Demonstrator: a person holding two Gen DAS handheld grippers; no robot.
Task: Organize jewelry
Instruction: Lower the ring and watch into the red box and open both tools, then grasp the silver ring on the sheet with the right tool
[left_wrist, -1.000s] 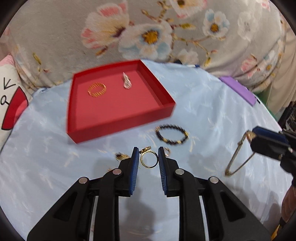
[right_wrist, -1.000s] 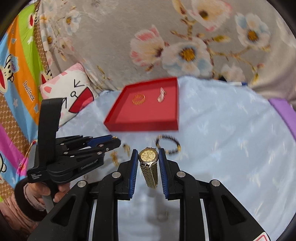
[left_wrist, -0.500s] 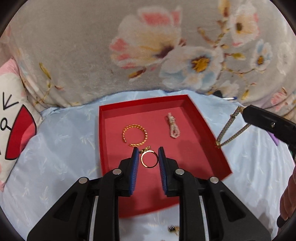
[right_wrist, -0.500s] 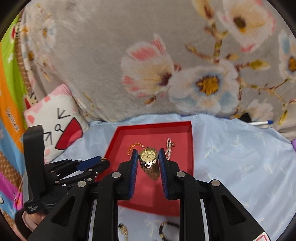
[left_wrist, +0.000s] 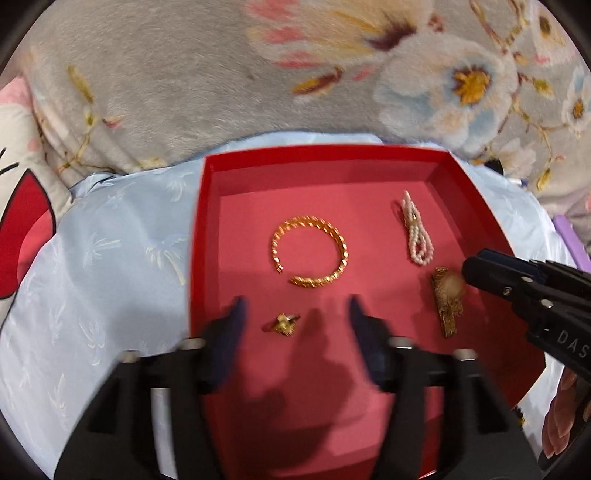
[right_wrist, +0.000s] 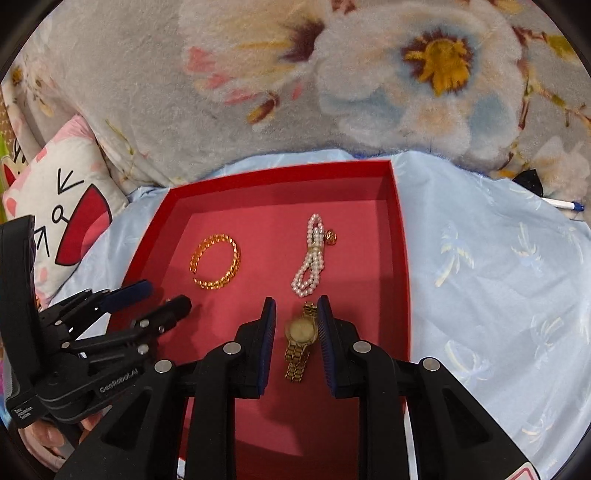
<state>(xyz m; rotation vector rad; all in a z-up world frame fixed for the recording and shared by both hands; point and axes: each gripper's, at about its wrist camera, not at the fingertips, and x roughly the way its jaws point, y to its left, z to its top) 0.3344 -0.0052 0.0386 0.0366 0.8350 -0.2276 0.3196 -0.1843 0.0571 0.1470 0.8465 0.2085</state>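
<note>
A: Where are my two tools right now?

B: My left gripper (left_wrist: 295, 332) hangs over the near part of the shallow red cardboard tray (left_wrist: 465, 192), its blue-padded fingers (left_wrist: 232, 325) spread wide apart with nothing between them. It is blurred in its own camera. My right gripper (right_wrist: 295, 328) is over the same tray, on the right side, and its fingers (right_wrist: 267, 325) also stand apart

A: And the jewelry?

B: The small gold ring with a round ornament (left_wrist: 282, 324) lies on the tray floor between my left fingers, touching neither. The gold watch with a link band (right_wrist: 300, 339) lies flat on the floor between my right fingers, with a gap on each side. From the left camera the watch (left_wrist: 447, 299) sits just beside the tips of the right tool (left_wrist: 476, 271)

A: What else is in the tray?

B: A twisted gold open bangle (left_wrist: 310, 251) lies toward the middle, beyond the ring. A looped strand of small white pearls (right_wrist: 312, 258) lies beyond the watch, with a small gold piece (right_wrist: 331, 237) touching it near the top

A: And around it?

B: The tray rests on a pale blue patterned cloth (right_wrist: 498, 277). Behind it is a grey fleece blanket with big flowers (right_wrist: 295, 74), and a white cartoon pillow with a red patch (right_wrist: 62, 206) sits to the left
</note>
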